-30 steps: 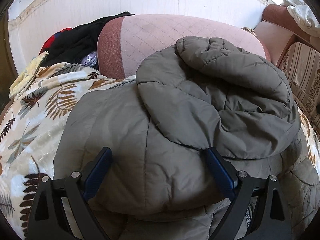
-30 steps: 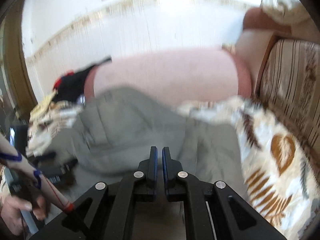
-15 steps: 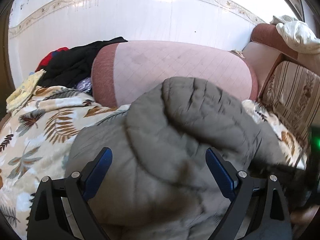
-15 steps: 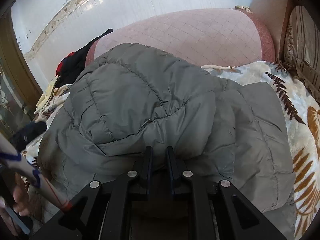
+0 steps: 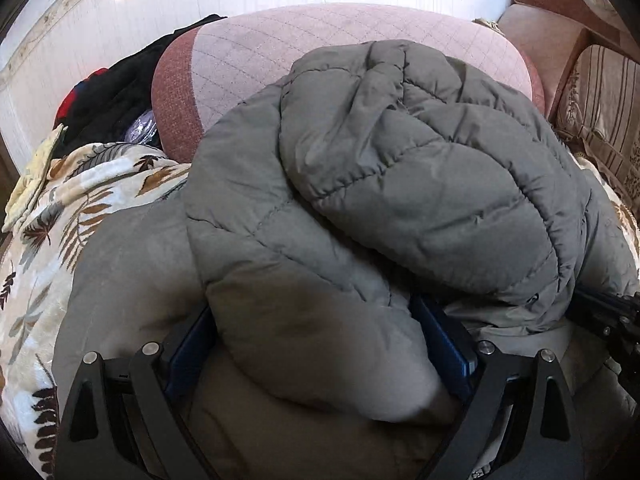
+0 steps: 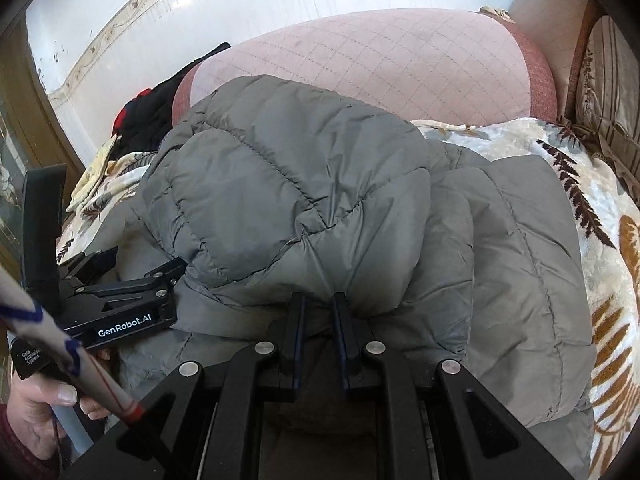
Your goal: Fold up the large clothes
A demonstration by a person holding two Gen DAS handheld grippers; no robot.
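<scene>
A grey puffer jacket [image 5: 400, 184] lies folded over itself on a leaf-patterned blanket [image 5: 52, 216]. My left gripper [image 5: 316, 344] stands wide, and a thick fold of the jacket bulges between its blue pads [image 5: 188, 344]. The right gripper [image 6: 319, 312] sits at the near edge of the jacket's [image 6: 304, 184] upper layer. Its jaws are nearly together and pinch a thin fold of that layer, with creases running into the gap. The left tool's black body [image 6: 120, 316] shows at the left of the right wrist view, its fingertips hidden under the jacket.
A pink quilted bolster cushion [image 5: 340, 48] lies behind the jacket against a white wall. Dark and red clothes [image 5: 108, 100] are piled at the back left. A striped sofa back [image 5: 604, 112] rises at the right. A person's hand [image 6: 44, 412] holds the left tool.
The right gripper came down from above onto the jacket's near edge, and its jaws now hold a thin fold. The jacket's folded layer now fills the space between the left fingers.
</scene>
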